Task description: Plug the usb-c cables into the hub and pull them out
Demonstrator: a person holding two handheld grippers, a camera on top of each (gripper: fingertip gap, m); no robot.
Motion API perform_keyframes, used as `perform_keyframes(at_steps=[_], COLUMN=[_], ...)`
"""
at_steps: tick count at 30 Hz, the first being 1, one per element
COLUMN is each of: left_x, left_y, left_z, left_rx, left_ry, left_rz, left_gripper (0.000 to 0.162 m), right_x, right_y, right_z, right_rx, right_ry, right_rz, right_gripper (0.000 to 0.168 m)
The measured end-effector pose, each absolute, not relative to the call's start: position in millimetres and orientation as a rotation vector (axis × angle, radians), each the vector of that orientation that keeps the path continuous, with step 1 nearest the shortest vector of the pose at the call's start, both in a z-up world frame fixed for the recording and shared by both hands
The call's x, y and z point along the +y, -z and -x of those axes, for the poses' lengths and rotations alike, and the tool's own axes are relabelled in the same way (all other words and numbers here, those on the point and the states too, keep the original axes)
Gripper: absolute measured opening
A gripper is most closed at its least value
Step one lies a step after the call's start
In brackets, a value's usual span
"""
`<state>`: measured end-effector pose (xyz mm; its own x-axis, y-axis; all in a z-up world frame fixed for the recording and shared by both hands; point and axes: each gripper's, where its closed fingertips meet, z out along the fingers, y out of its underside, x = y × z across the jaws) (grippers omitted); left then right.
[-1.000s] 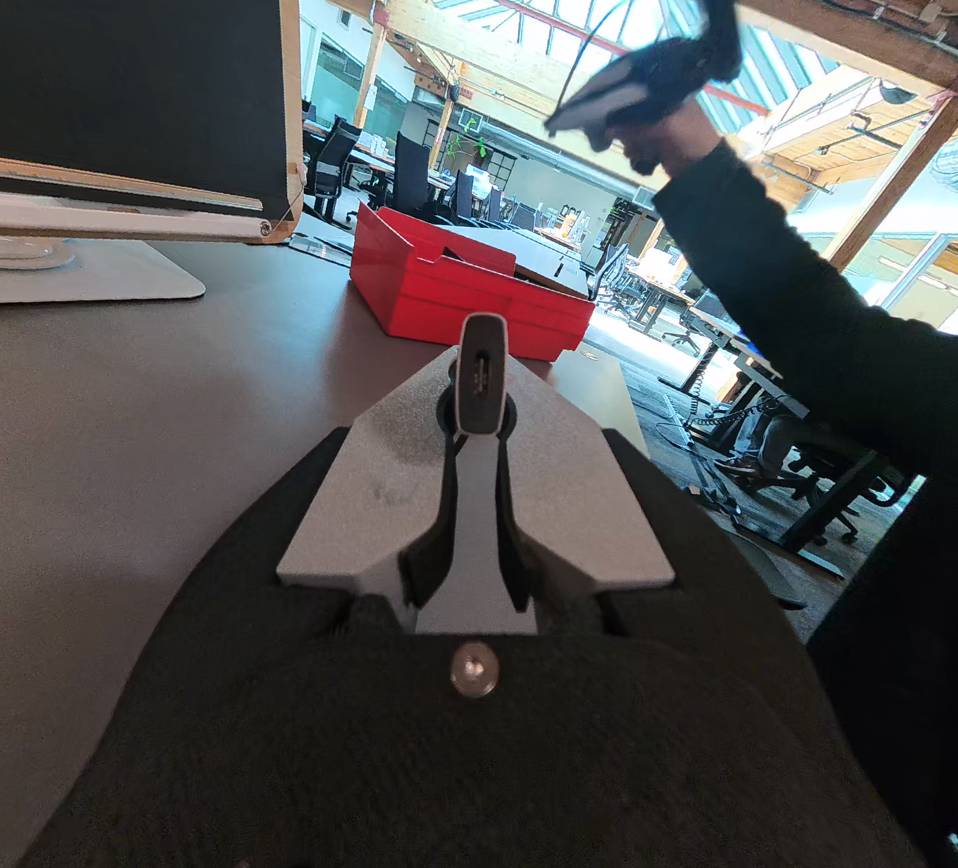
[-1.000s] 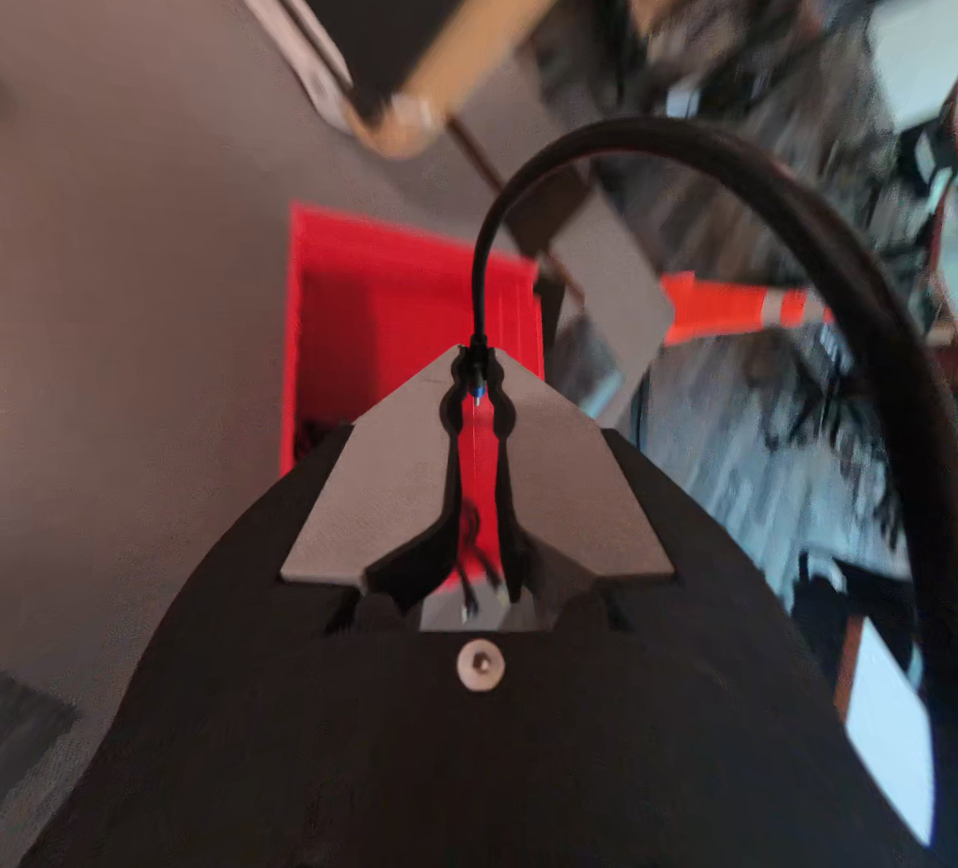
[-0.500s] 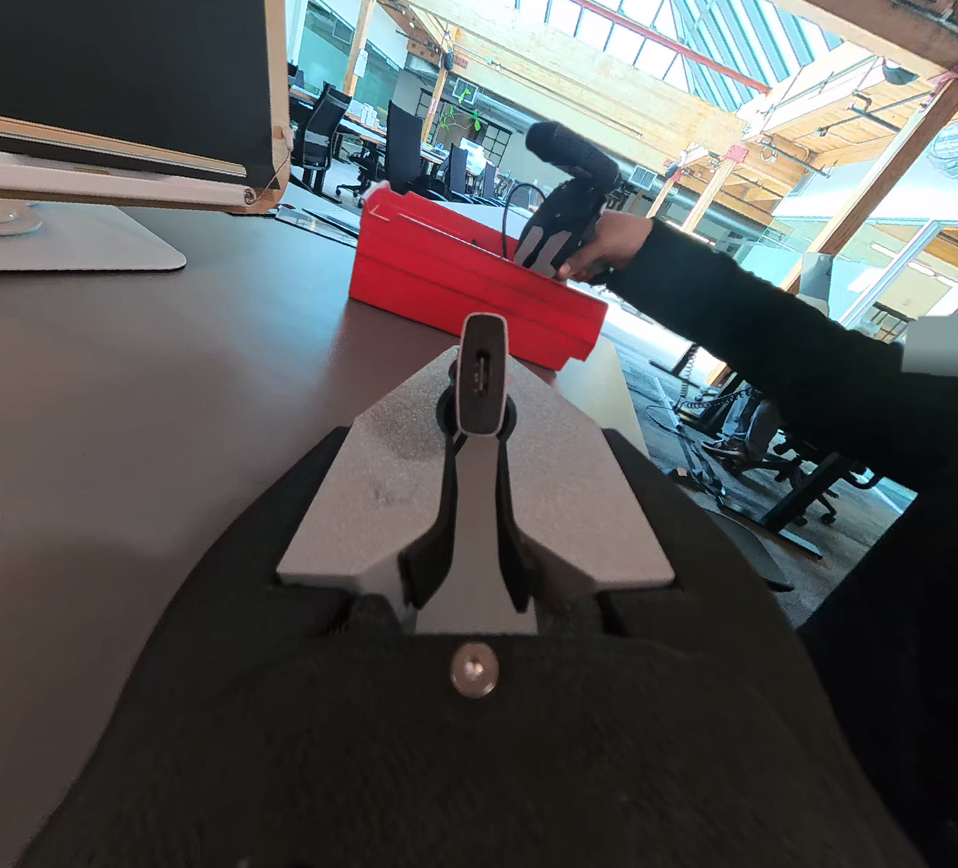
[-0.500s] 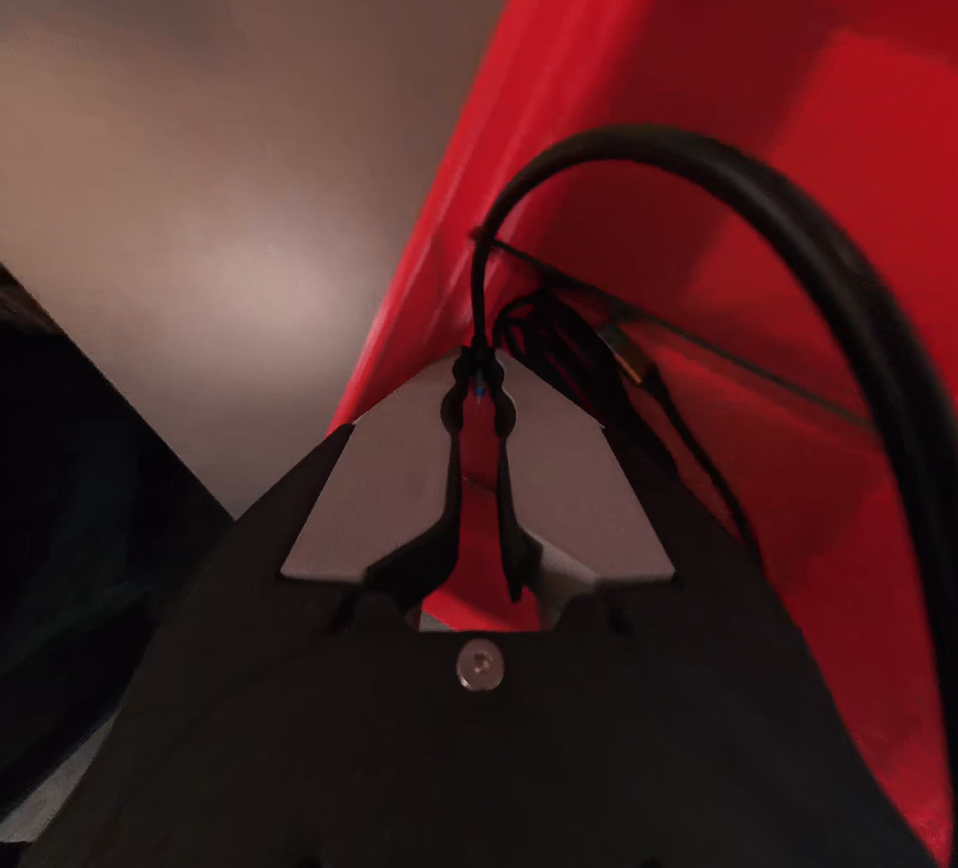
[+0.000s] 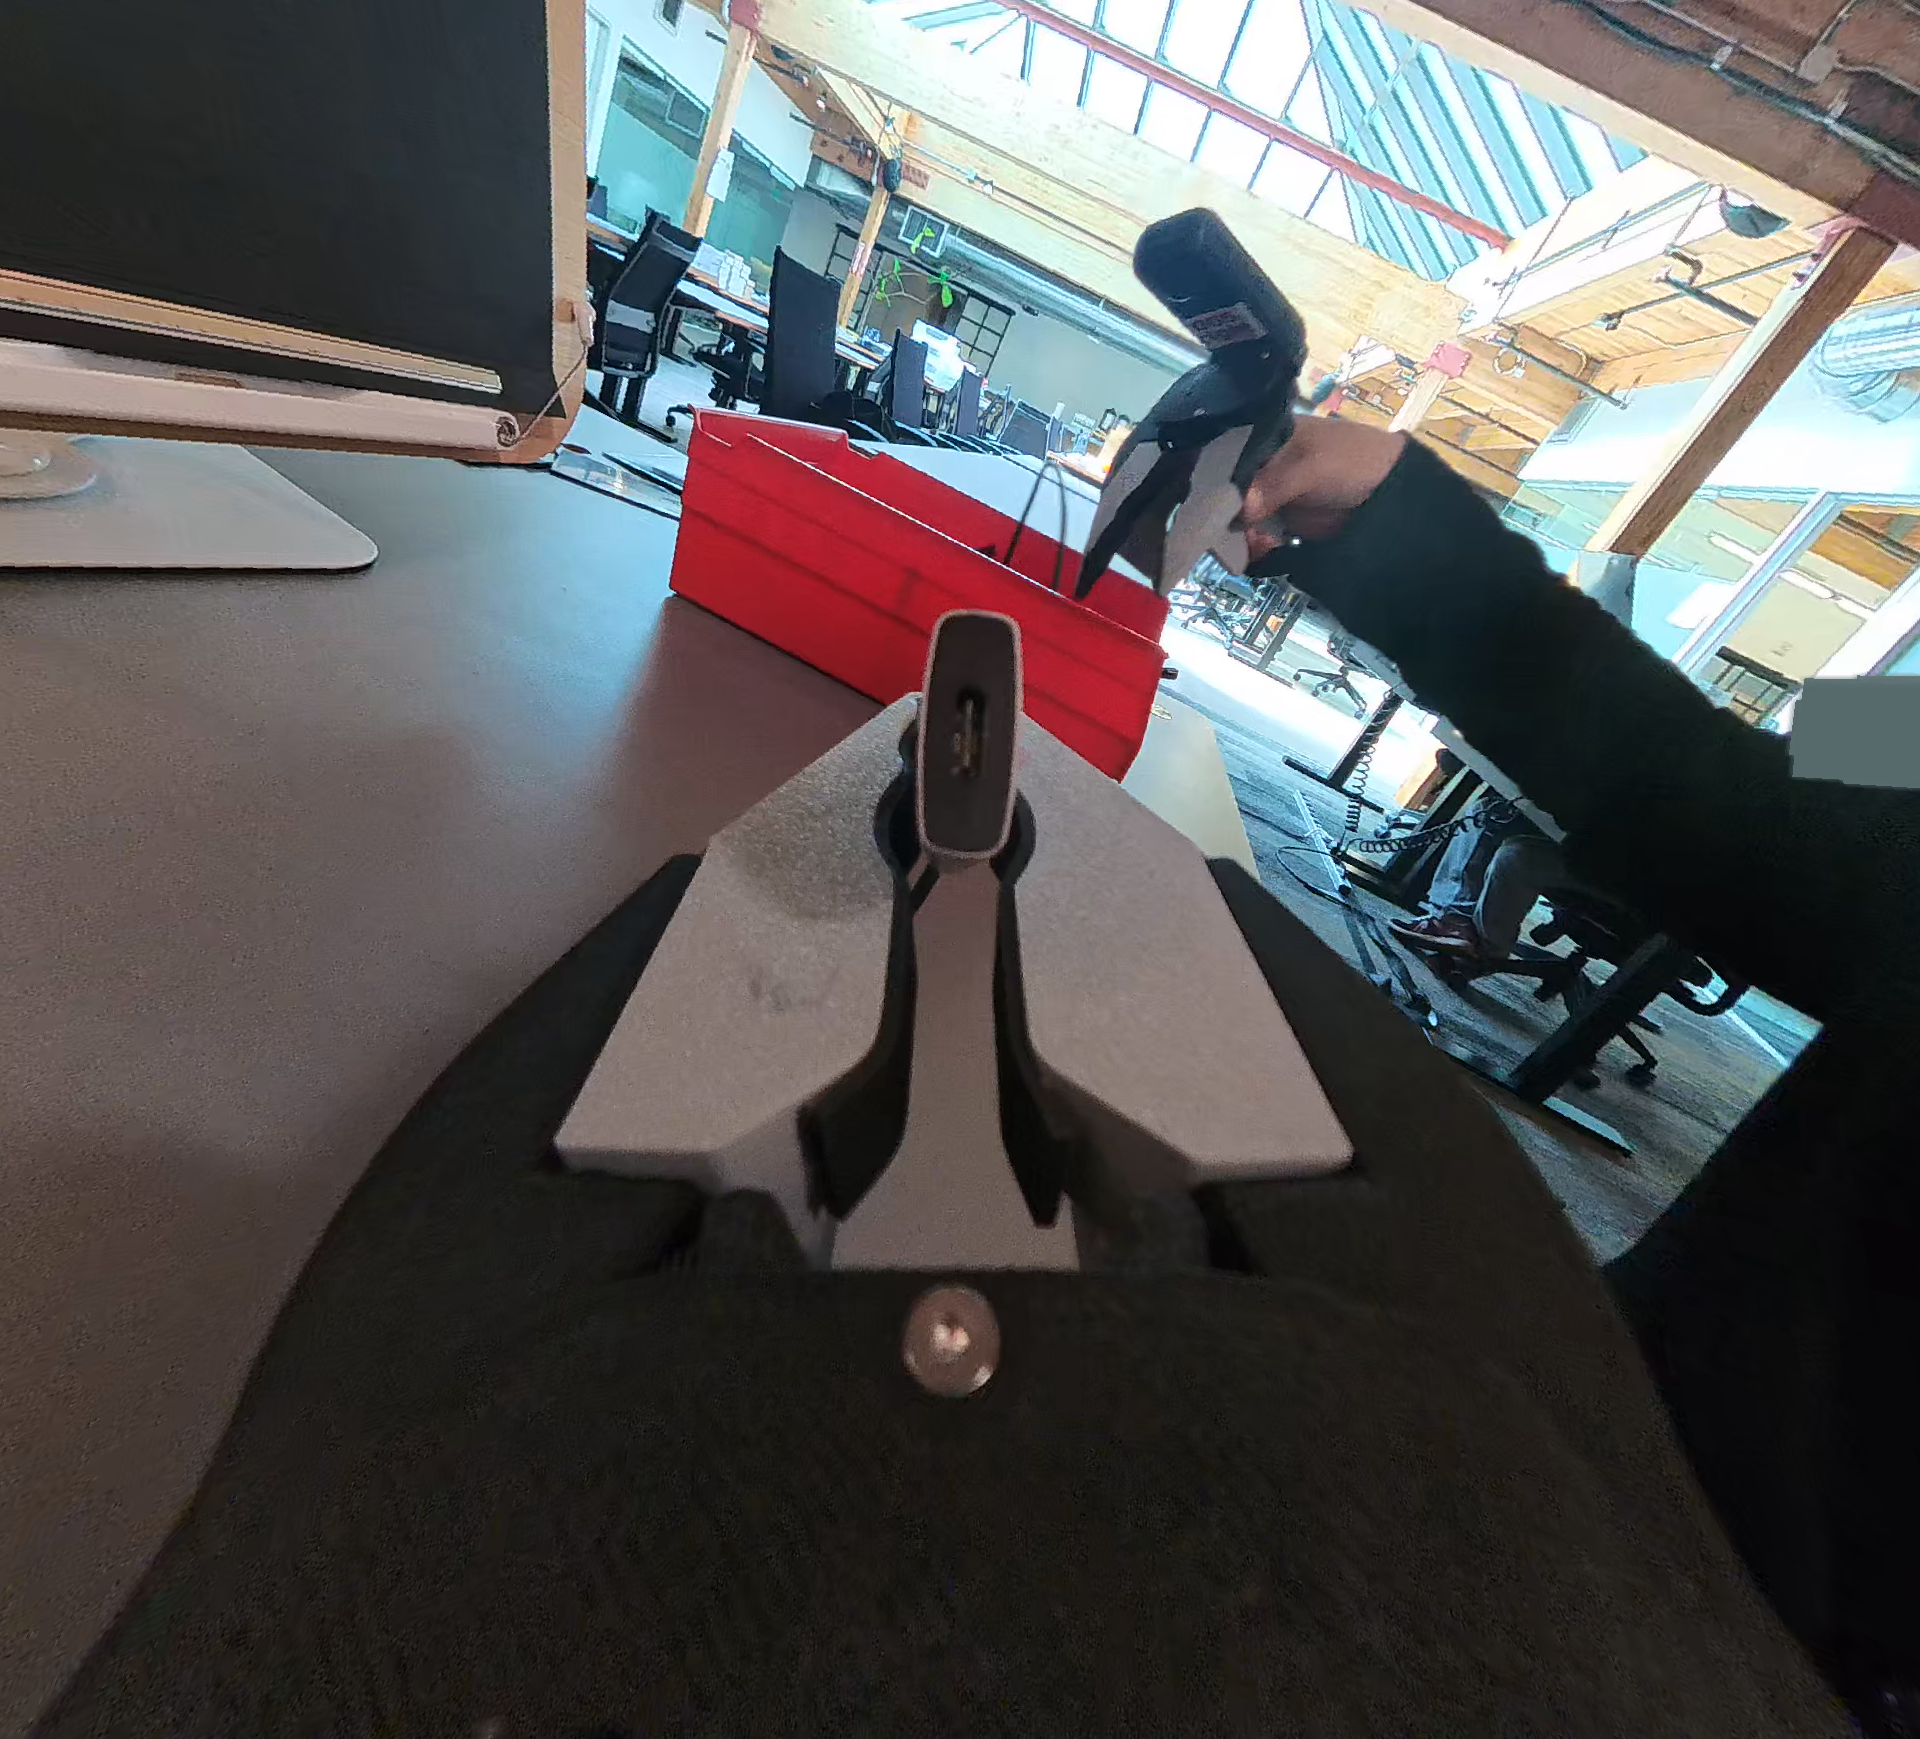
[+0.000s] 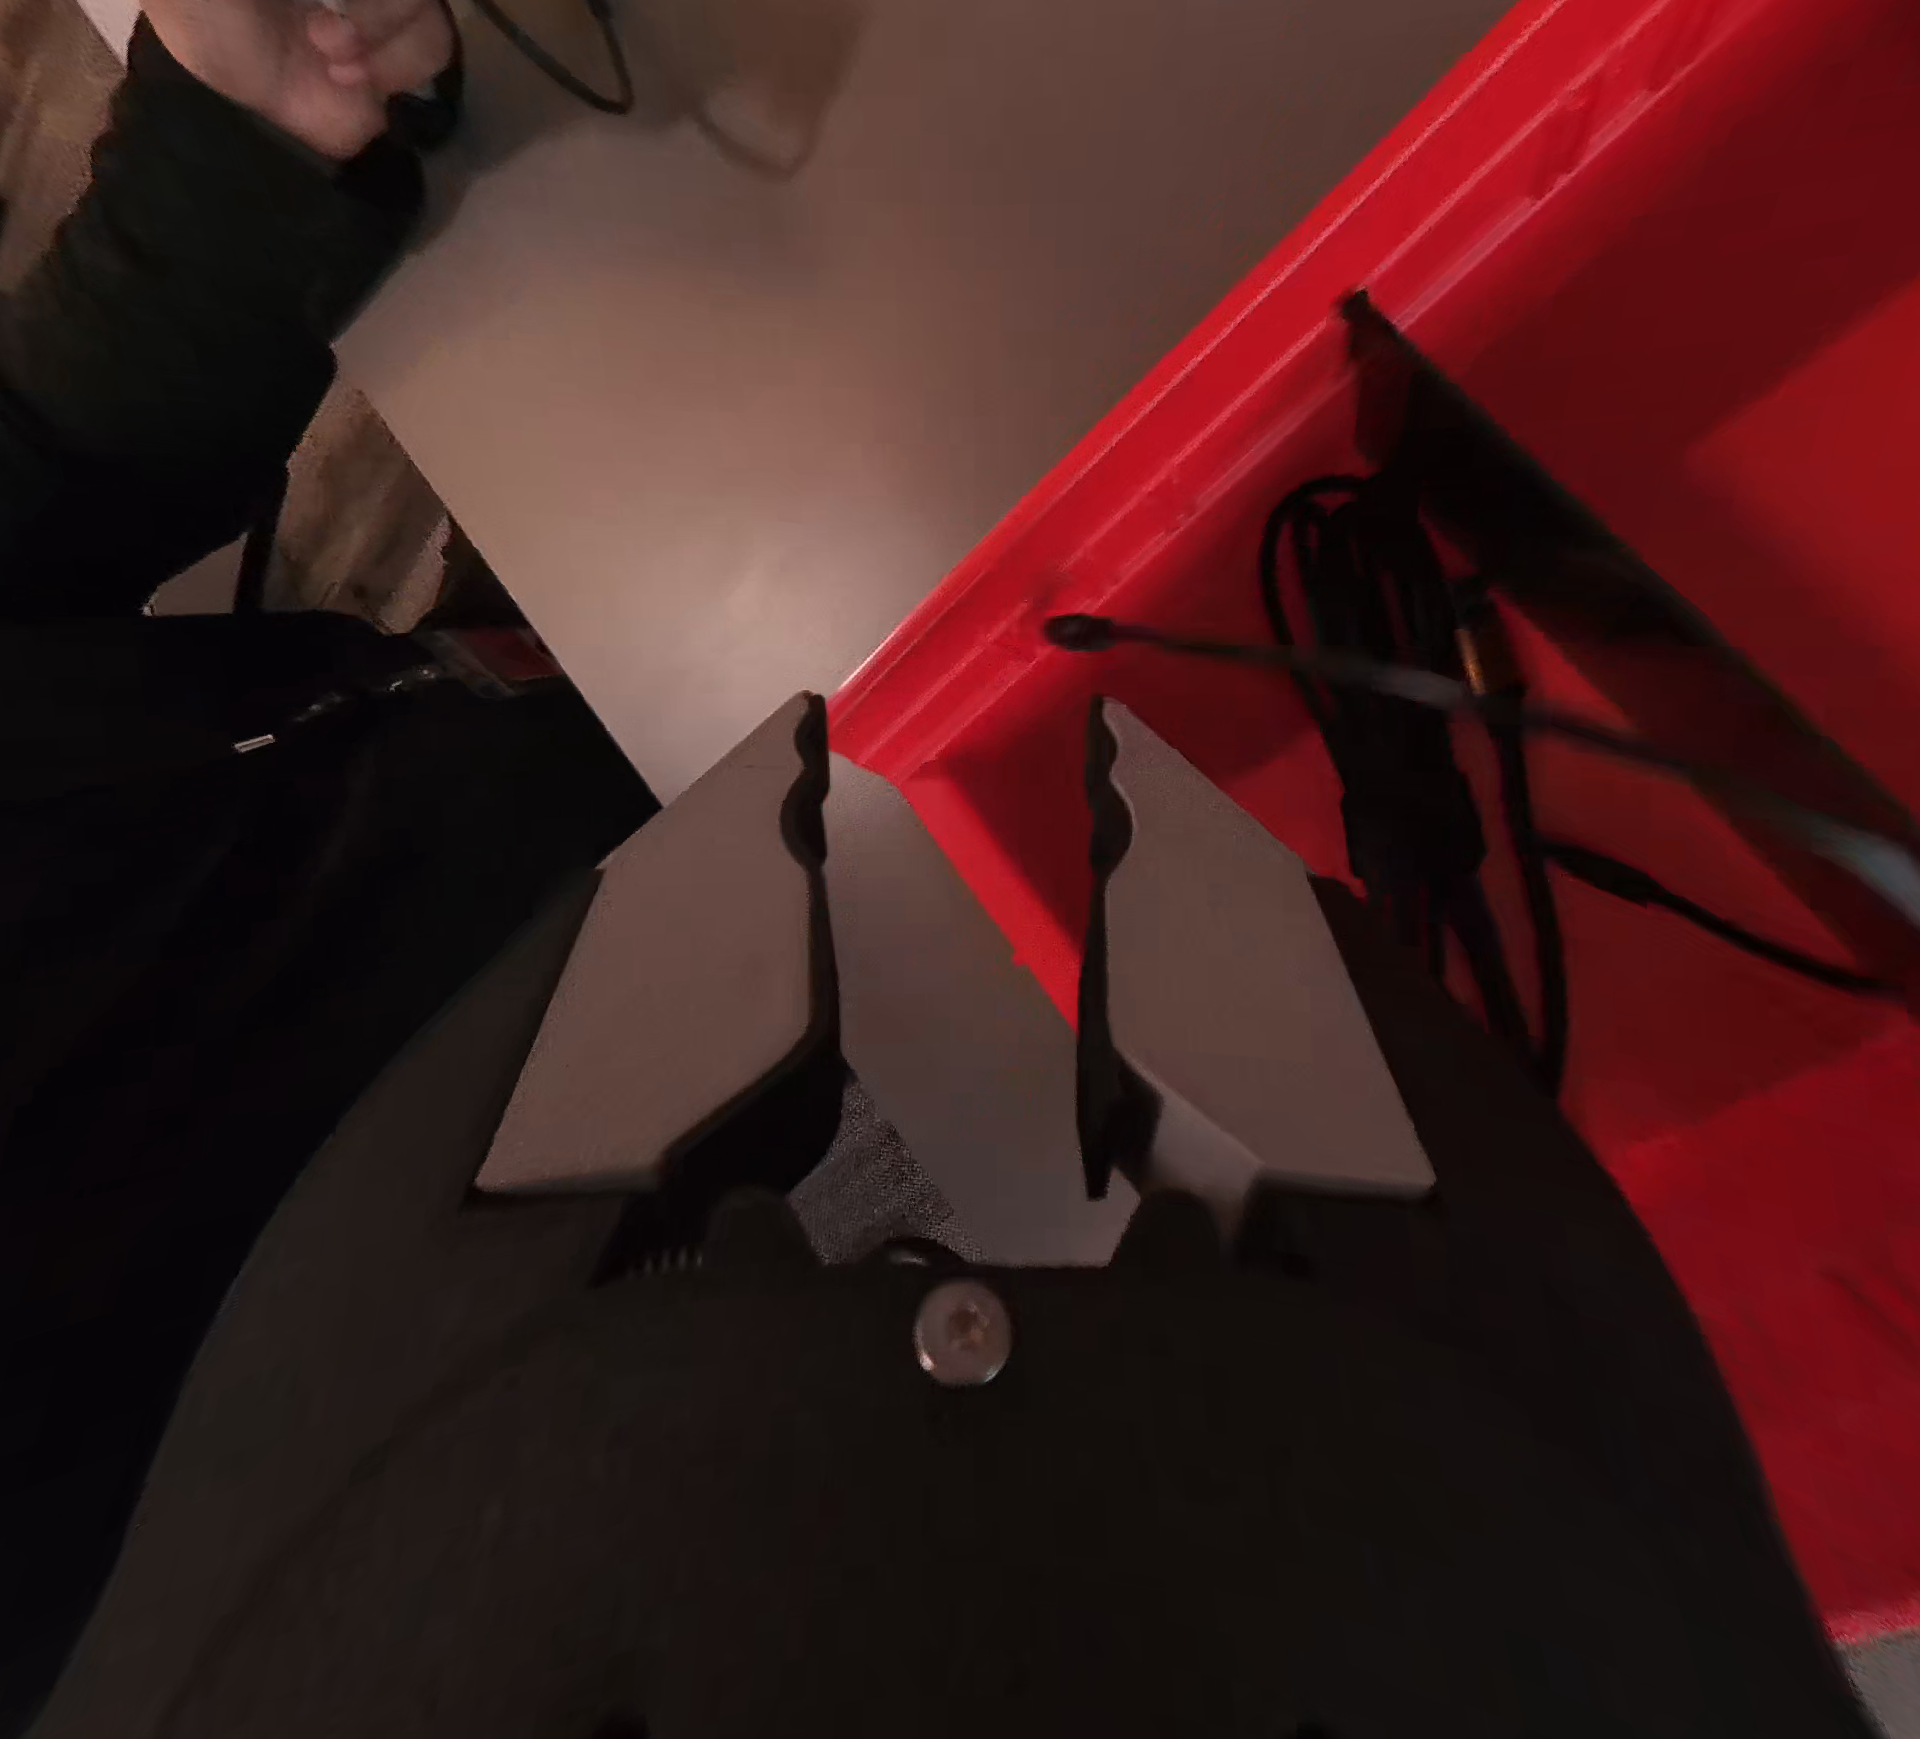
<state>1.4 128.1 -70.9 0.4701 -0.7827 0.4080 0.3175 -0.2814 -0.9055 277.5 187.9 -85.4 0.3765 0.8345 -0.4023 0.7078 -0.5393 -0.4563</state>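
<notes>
My left gripper (image 5: 961, 822) is shut on a grey USB hub (image 5: 968, 733), held end-on above the dark table with its port facing forward. The hub's port has nothing plugged into it. My right gripper (image 6: 954, 723) is open and holds nothing, hovering over the near corner of the red bin (image 6: 1247, 442). A black USB-C cable's plug end (image 6: 1070, 631) hangs free over the bin's rim. More black cables (image 6: 1382, 754) lie coiled inside. In the left wrist view the right gripper (image 5: 1153, 526) is open above the red bin (image 5: 883, 546), beside a black cable loop (image 5: 1044, 515).
A monitor (image 5: 260, 79) on a white stand (image 5: 156, 505) stands at the table's back left. A black divider (image 6: 1558, 494) splits the bin. A person's black sleeve (image 5: 1558, 650) reaches across from the right. The table edge lies just right of the bin. Across from one pair of fingers to the other is roughly 30 centimetres.
My right gripper came down from high up to the red bin while shut on the black cable, then opened and let it go. My left gripper kept hold of the hub.
</notes>
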Motion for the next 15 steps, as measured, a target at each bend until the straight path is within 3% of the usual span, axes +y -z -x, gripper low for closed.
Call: perform_keyframes(at_steps=[8,15], left_x=[126.3,95.4], left_y=[73.3,63.3], left_z=[-4.6,-34.7], left_rx=[0.464,0.678], left_ry=[1.088,1.214], left_rz=[1.512,1.409], left_gripper=[0.006,0.007], right_x=[220.9,153.0], right_y=[98.7,29.4], right_z=[-363.0,-227.3], right_rx=[-1.273,-1.507], right_ry=[-0.224,-0.714], right_rz=[2.666,2.041], right_gripper=[0.040,0.036])
